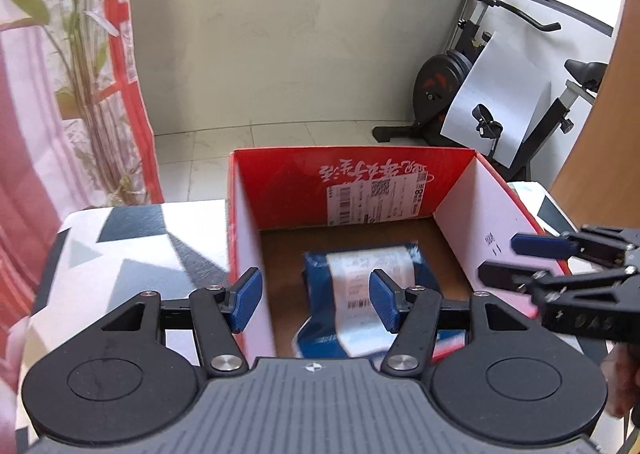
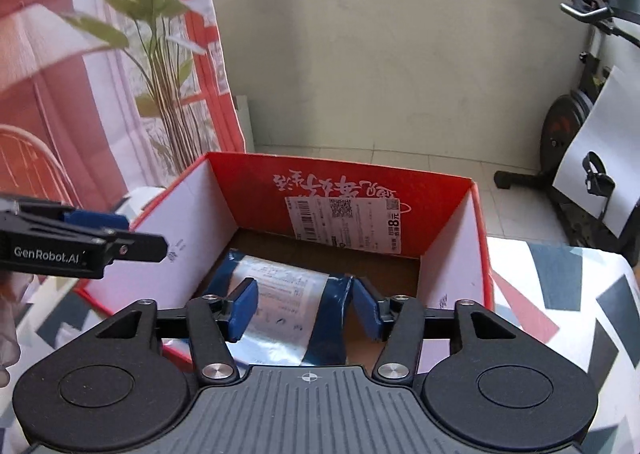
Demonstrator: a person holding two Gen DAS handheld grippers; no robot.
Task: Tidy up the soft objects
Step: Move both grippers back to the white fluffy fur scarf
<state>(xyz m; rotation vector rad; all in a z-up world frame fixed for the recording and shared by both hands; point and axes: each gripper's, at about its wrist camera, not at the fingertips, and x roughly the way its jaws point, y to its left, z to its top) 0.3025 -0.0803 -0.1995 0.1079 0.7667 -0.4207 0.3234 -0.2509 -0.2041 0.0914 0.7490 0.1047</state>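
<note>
A red cardboard box (image 1: 280,181) with white inner walls stands open on the patterned table; it also shows in the right wrist view (image 2: 256,181). A soft blue parcel with a white shipping label (image 1: 360,274) lies on the box floor, and it shows in the right wrist view (image 2: 288,294) too. My left gripper (image 1: 314,300) is open and empty, held above the box's near left wall. My right gripper (image 2: 306,304) is open and empty above the parcel. Each gripper shows in the other's view, the right one (image 1: 504,258) at the box's right wall, the left one (image 2: 140,234) at its left wall.
The table wears a cloth with grey, black and red shapes (image 1: 132,246), also in the right wrist view (image 2: 560,294). An exercise bike (image 1: 460,85) with a white sheet stands on the tiled floor behind. A potted plant (image 2: 160,65) and red-white curtain (image 1: 128,73) stand at the left.
</note>
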